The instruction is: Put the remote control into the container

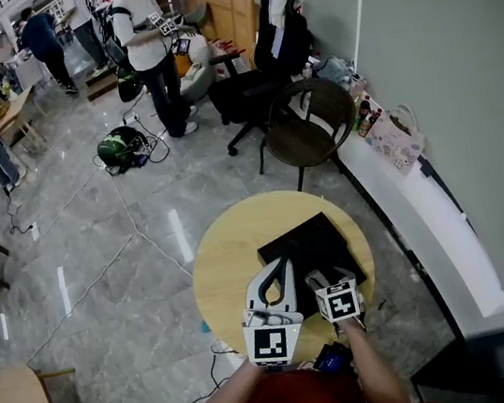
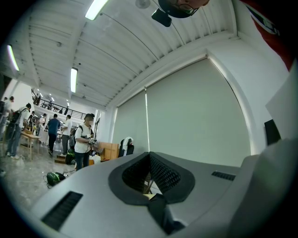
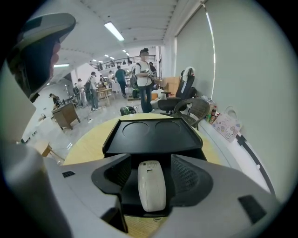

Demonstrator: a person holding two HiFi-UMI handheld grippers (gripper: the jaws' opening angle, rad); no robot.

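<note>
The right gripper (image 3: 150, 161) stands released, jaws apart; the white remote control (image 3: 152, 186) lies between them, a gap on either side, by the near rim of the black container (image 3: 153, 135) on the round table (image 3: 84, 148). The left gripper (image 2: 149, 155) is clenched on nothing

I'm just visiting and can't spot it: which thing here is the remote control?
Start at the round yellow table, which carries a black tray. At the tray's near edge sits the right hand-held gripper, jaws apart. Between them lies the remote control: a small rounded bar, white against the black around it.
</note>
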